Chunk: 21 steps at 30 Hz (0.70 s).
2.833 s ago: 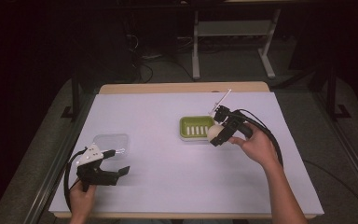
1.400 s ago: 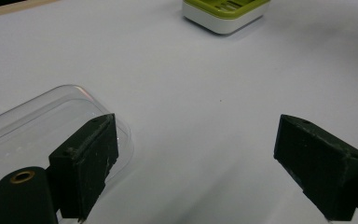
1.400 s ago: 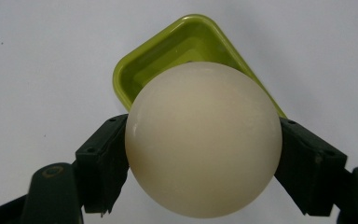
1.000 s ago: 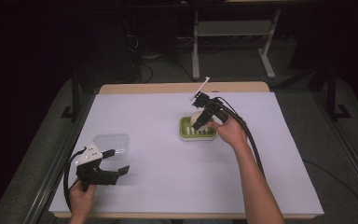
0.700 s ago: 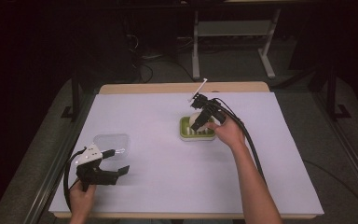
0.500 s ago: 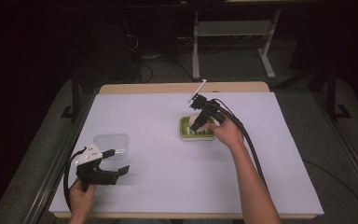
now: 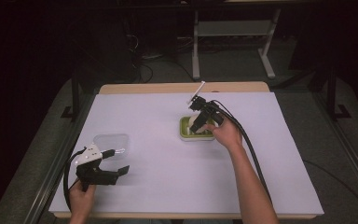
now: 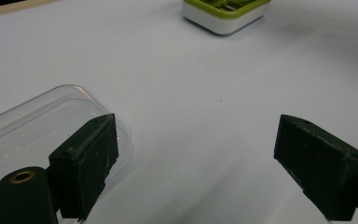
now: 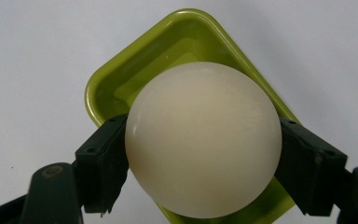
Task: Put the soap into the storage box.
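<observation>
A round cream-white soap bar (image 9: 203, 139) sits between the jaws of my right gripper (image 9: 204, 158), which is shut on it directly over a green soap dish (image 9: 121, 79). From above, that right gripper (image 7: 198, 121) points down into the green dish (image 7: 185, 134) near the table's middle; the soap (image 7: 196, 122) shows as a pale patch there. I cannot tell whether the soap touches the dish. My left gripper (image 7: 114, 161) rests open at the front left, beside a clear plastic lid (image 7: 110, 141). In the left gripper view the jaws (image 8: 205, 163) stand wide apart, with the clear lid (image 8: 28, 126) at their left.
A white sheet (image 7: 261, 154) covers the table. The green dish (image 8: 223, 11) shows far off in the left gripper view. A black cable (image 7: 251, 154) trails from the right gripper along the forearm. A metal stand (image 7: 233, 42) is on the floor beyond the table.
The right gripper carried the soap from the dish's right side to a spot above the dish and lowered it slightly. The left gripper stayed still.
</observation>
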{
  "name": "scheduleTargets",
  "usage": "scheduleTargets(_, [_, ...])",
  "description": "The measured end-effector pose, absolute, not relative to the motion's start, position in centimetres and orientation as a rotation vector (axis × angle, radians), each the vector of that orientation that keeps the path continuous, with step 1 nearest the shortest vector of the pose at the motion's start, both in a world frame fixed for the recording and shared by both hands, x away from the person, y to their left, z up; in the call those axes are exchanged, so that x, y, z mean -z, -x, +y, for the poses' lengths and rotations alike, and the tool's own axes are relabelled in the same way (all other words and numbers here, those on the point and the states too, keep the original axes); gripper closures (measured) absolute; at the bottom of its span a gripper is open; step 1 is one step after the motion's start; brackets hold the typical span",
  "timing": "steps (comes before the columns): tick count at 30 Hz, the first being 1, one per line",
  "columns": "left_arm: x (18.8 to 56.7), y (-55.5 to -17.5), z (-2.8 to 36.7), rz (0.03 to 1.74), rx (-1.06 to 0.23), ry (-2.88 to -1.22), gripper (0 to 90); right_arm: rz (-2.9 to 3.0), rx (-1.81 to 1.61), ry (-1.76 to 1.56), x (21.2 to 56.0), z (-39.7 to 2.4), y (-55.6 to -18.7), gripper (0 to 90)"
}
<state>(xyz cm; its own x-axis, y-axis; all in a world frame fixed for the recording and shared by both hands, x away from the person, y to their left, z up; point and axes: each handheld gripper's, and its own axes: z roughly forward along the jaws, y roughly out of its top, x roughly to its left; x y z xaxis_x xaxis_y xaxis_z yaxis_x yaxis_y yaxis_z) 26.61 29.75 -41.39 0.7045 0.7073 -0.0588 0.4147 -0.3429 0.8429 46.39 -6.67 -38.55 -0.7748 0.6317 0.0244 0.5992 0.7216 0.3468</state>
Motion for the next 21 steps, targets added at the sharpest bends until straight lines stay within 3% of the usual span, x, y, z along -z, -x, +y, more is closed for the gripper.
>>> scheduleTargets(21, [41.37,-26.59,29.76,0.862,-0.396,-1.981,12.9,2.825,-0.489,-1.059,39.53,-6.57,-46.72,23.2])
